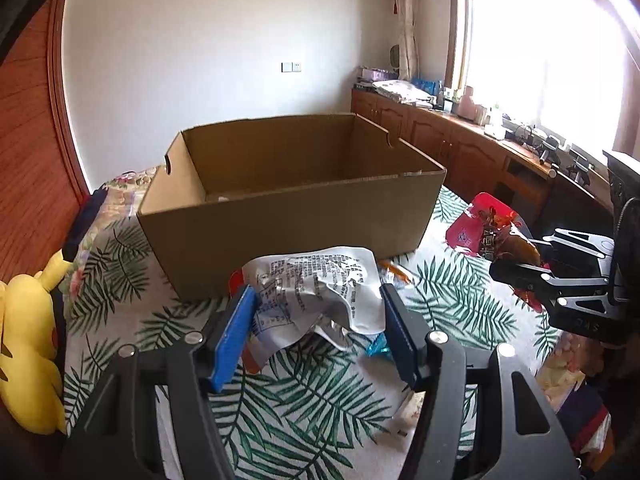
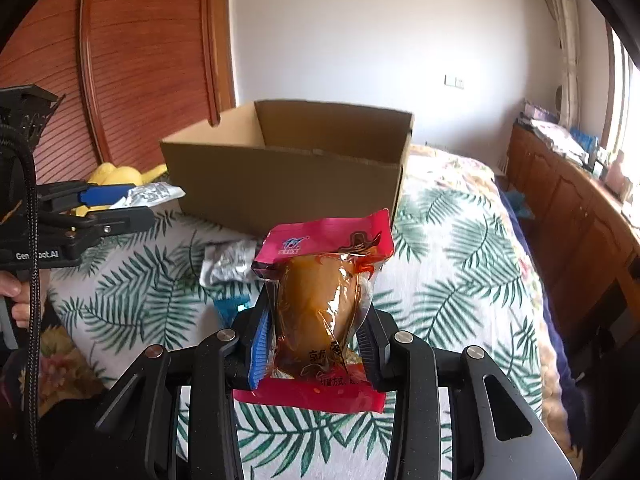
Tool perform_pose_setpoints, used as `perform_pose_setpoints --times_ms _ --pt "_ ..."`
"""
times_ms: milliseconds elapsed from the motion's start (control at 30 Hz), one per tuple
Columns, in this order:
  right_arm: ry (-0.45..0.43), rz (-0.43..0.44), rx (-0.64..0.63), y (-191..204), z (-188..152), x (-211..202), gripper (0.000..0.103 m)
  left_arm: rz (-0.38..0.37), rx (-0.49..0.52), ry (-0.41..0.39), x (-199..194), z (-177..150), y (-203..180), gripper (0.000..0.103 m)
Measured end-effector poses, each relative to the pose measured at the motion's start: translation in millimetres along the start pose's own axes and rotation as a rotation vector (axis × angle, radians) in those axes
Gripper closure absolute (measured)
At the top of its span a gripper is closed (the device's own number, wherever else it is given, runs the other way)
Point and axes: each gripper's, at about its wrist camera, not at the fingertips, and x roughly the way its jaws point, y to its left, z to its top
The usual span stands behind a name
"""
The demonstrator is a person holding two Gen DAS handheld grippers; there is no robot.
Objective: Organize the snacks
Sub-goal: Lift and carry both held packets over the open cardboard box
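Note:
My left gripper is shut on a crumpled white snack packet with black print, held above the leaf-patterned bedspread. An open, empty-looking cardboard box stands on the bed just beyond it. My right gripper is shut on a red packet with a brown snack showing through its clear window, lifted off the bed in front of the box. Each gripper shows in the other view: the right gripper with the red packet, the left gripper with the white packet.
Loose wrappers lie on the bedspread: a silver one, a small blue one and an orange one. A yellow plush toy sits by the wooden headboard. Wooden cabinets run under the window.

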Motion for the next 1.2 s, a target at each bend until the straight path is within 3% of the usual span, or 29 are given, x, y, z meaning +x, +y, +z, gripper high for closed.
perform_pose_setpoints --times_ms 600,1200 --pt "-0.105 0.040 -0.018 -2.3 59.0 -3.4 0.066 0.008 0.007 -0.091 -1.9 54.3 13.6 0.041" --pt "-0.113 0.071 -0.029 -21.4 111.4 65.4 0.066 0.012 -0.004 -0.053 81.0 95.6 39.5 0.041"
